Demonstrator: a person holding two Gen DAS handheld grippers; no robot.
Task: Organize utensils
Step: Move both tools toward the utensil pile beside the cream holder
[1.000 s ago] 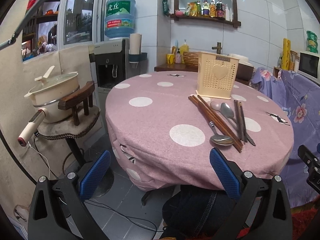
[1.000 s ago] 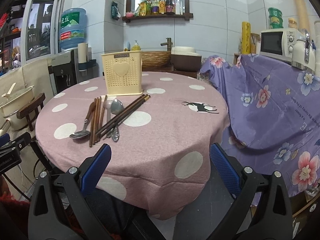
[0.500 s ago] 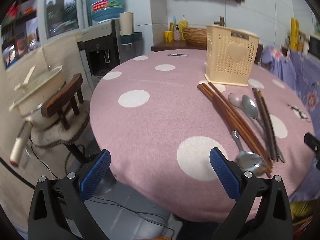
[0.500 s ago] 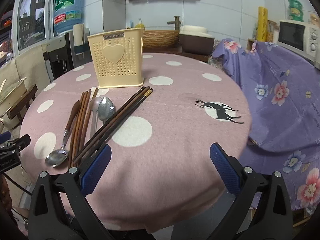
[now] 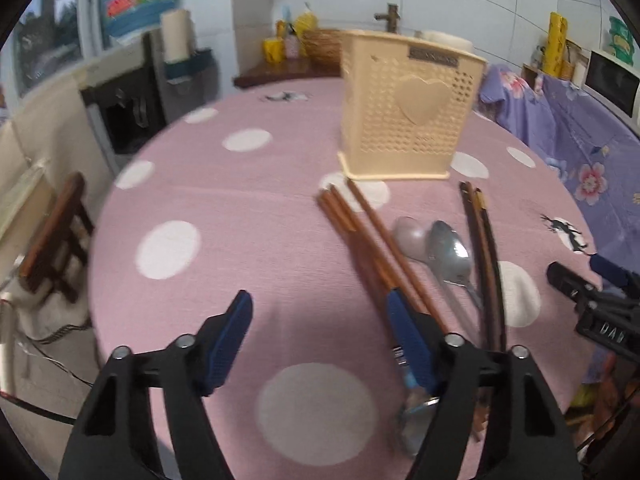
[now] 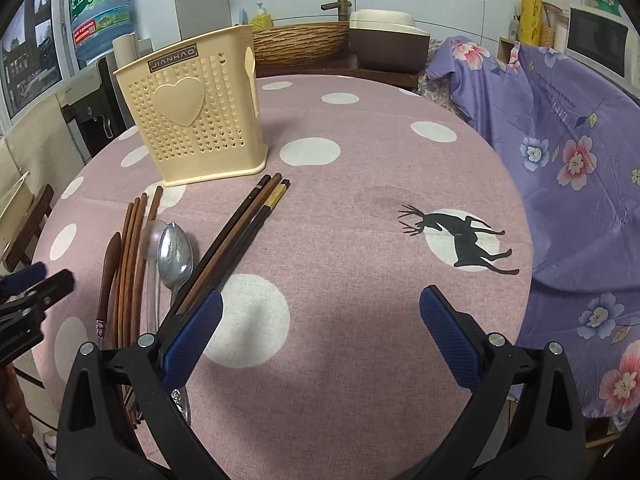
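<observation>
Left wrist view: the left gripper [image 5: 320, 344] hangs over the bench [image 5: 240, 208], its fingers closing with nothing between them. The chopsticks [image 5: 372, 240] lie beside its right finger, likely the target.

Right wrist view: the right gripper [image 6: 320, 328] is spread and empty; the spoons [image 6: 174, 252] lie before the holder [image 6: 192, 120], ready for sorting.

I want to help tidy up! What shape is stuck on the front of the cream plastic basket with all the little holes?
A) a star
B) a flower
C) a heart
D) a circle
C: the cream plastic perforated utensil basket standing on the pink dotted tablecloth has a raised heart on its front, clear in both views.
</observation>
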